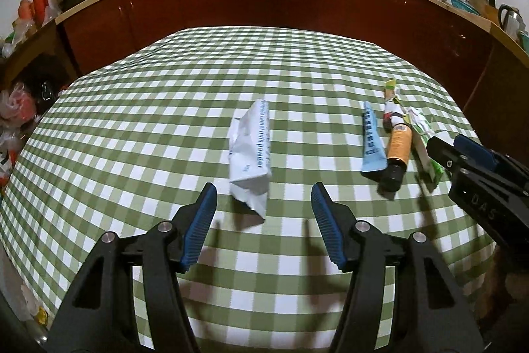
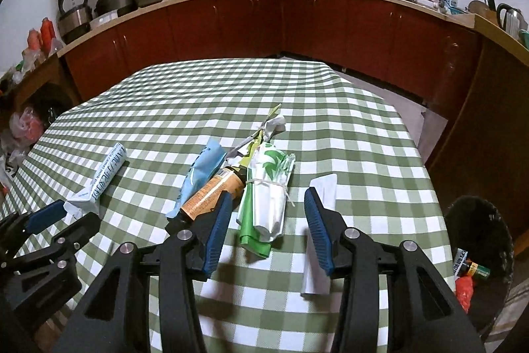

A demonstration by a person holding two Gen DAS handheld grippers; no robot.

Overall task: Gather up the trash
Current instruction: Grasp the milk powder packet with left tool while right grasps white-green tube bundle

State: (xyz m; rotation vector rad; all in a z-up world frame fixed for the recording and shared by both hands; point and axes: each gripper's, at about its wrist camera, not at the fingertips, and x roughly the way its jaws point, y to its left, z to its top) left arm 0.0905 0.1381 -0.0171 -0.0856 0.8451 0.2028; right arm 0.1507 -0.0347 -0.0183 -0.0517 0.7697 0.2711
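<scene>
A crumpled white milk-powder packet [image 1: 249, 151] lies on the green checked tablecloth [image 1: 132, 121]. My left gripper [image 1: 264, 191] is open, and the packet's near end sits between its fingertips without touching the pads. Farther right lie a blue tube [image 1: 372, 141], an orange bottle with a black cap [image 1: 396, 154] and a green-and-white tied bundle [image 2: 267, 200]. My right gripper [image 2: 268, 196] is open astride that bundle, pads apart from it. The orange bottle [image 2: 211, 194] and blue tube [image 2: 200, 171] lie just left of its left finger. The packet [image 2: 99, 184] lies near the left gripper [image 2: 77, 215].
A white paper strip [image 2: 320, 220] lies under the right finger. A black trash bin [image 2: 479, 220] holding some litter stands off the table's right edge. Dark red cabinets [image 2: 297, 28] with pots and bottles on top run behind the table. Plastic bags [image 1: 20, 108] pile up at the left.
</scene>
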